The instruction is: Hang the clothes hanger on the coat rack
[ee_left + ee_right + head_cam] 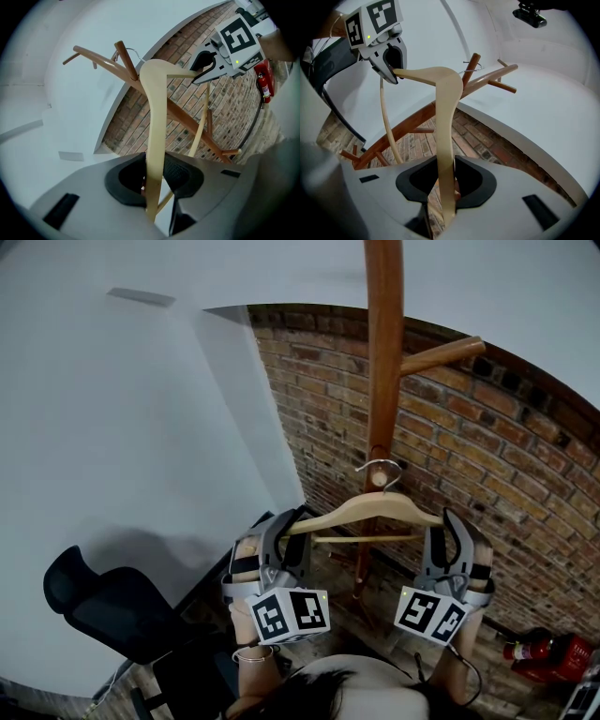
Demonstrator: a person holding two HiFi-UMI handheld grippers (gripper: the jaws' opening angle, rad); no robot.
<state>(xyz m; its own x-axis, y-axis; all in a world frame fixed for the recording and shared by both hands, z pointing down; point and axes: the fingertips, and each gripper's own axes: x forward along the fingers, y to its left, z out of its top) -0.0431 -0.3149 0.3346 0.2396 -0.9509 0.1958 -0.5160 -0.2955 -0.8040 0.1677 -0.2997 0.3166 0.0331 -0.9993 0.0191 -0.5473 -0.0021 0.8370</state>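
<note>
A pale wooden clothes hanger (366,510) is held level in front of the brown wooden coat rack (382,352). Its metal hook (380,468) curves over the round end of a peg (378,480) that points toward me. My left gripper (281,535) is shut on the hanger's left arm and my right gripper (452,532) on its right arm. In the left gripper view the hanger (154,122) runs up from between the jaws of the left gripper (154,176). The right gripper view shows the hanger (443,126) clamped in the right gripper (446,180) the same way.
A brick wall (487,446) stands behind the rack, and a white wall (112,427) is on the left. Another peg (441,356) sticks out to the upper right. A black office chair (103,610) sits low on the left, a red fire extinguisher (548,652) low on the right.
</note>
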